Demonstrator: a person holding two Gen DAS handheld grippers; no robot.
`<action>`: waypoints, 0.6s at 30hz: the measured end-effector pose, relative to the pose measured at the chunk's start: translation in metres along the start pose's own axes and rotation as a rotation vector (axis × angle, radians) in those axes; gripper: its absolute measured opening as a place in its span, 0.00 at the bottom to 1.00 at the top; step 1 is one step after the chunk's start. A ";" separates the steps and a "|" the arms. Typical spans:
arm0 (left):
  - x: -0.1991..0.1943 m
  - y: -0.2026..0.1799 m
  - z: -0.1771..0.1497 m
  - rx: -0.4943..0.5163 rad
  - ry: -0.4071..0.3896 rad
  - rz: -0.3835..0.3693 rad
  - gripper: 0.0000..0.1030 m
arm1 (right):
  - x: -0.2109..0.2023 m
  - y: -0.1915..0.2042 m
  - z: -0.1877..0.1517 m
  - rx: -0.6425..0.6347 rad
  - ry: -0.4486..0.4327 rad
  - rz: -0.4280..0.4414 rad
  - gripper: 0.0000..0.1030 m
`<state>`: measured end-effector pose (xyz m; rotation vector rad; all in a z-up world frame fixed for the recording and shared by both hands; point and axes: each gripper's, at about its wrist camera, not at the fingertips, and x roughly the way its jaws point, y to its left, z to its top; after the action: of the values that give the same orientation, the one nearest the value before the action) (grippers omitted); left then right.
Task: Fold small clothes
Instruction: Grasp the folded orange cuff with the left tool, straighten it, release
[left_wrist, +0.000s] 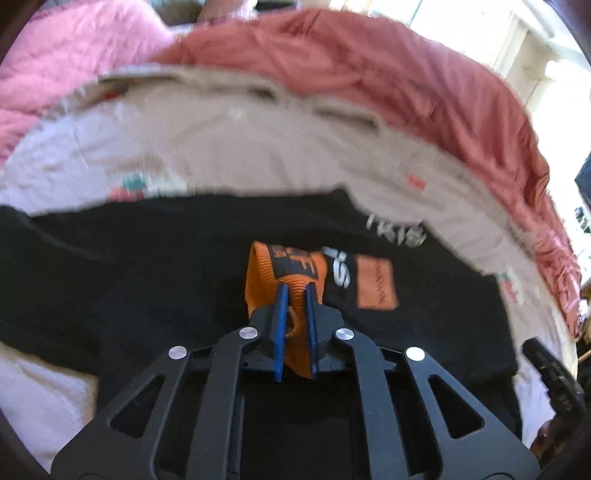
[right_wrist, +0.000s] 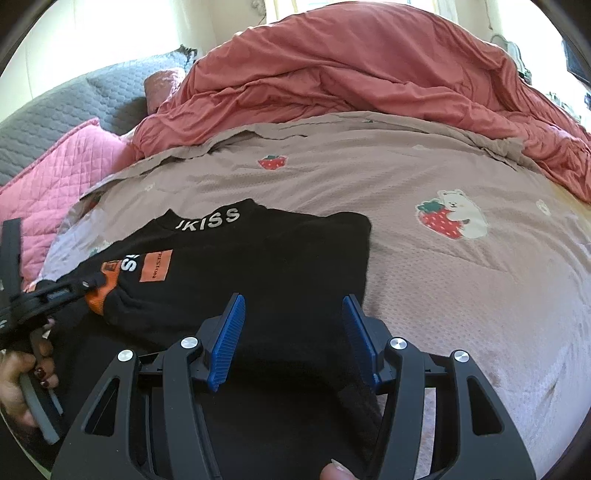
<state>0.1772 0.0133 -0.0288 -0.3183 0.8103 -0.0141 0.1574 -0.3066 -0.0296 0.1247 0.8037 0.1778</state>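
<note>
Black top (right_wrist: 258, 266) w/ white "KISS" lettering at collar, orange patch on chest, orange ribbed cuff (left_wrist: 291, 280). Beige bedspread (right_wrist: 424, 280) w/ red strawberry + white bear print. Terracotta duvet (right_wrist: 351, 70). Pink quilted pillow (right_wrist: 59, 173), grey quilted cover (right_wrist: 66, 103). Gripper pads (right_wrist: 229, 332) blue, frames black.

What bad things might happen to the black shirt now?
1. The left hand-held gripper pinches only the orange cuff, so the sleeve might slip out or land crooked over the black shirt.
2. The right hand-held gripper is open above the shirt and pins nothing, so pulling the sleeve could drag the whole shirt askew.
3. The strawberry bedspread looks soft, so folds may come out wrinkled.
</note>
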 end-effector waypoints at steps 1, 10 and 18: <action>-0.007 0.000 0.002 0.011 -0.027 0.015 0.03 | 0.000 -0.001 0.000 -0.003 0.002 -0.005 0.52; -0.004 0.023 0.002 -0.014 -0.020 0.105 0.00 | 0.015 0.020 0.001 -0.061 0.025 0.018 0.52; -0.034 -0.039 0.000 0.154 -0.120 0.031 0.02 | 0.043 0.023 -0.006 -0.069 0.122 0.053 0.53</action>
<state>0.1580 -0.0189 0.0069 -0.1595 0.6905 -0.0284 0.1797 -0.2749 -0.0592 0.0701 0.9150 0.2648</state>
